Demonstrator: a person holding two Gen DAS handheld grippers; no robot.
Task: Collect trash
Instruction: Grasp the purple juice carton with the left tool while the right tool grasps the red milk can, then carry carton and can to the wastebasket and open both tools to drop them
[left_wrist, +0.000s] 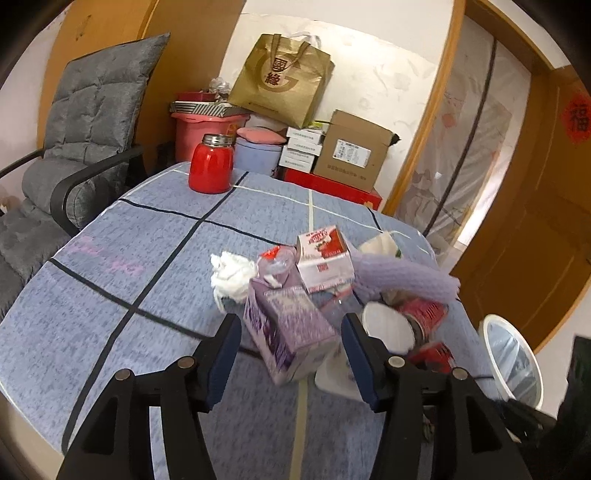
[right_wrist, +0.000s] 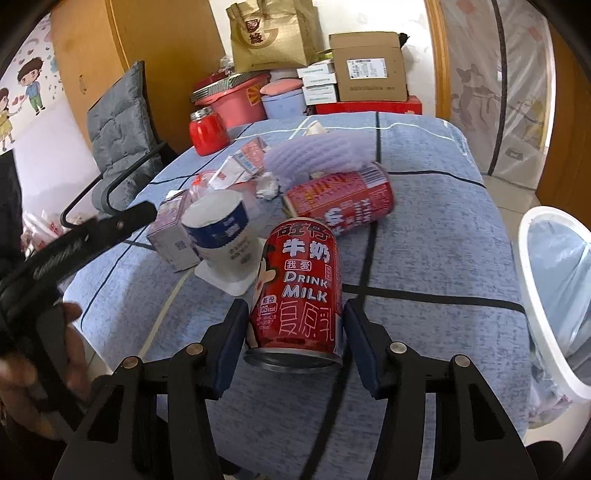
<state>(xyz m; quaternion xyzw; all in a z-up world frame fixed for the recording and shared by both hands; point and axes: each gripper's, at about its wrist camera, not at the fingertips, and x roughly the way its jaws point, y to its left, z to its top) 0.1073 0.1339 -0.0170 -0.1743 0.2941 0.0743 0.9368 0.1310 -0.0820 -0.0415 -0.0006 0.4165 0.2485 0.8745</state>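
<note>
Covering the whole work surface, the blue checked tablecloth on the table (right_wrist: 424, 229) carries a heap of rubbish, and a white-rimmed waste bin with a clear liner (right_wrist: 554, 295) stands just off its right edge, on the right hand's side. In the heap lie a purple foam fruit net (right_wrist: 317, 155), a second red can on its side (right_wrist: 343, 203), a purple drink carton (left_wrist: 291, 332), an upturned white and blue paper cup (right_wrist: 221, 236) and a crumpled white tissue (left_wrist: 231, 275).

The red cylindrical metal milk can (right_wrist: 299, 295) lies between the right gripper (right_wrist: 295, 347) jaws, its long axis running along the fingers, base toward the camera. The pads stand just off its sides, so the jaws are released, not yet pinching. The left gripper (left_wrist: 291, 354) likewise straddles the purple carton's near end with its jaws apart. The right gripper is likely nearer the bin.
</note>
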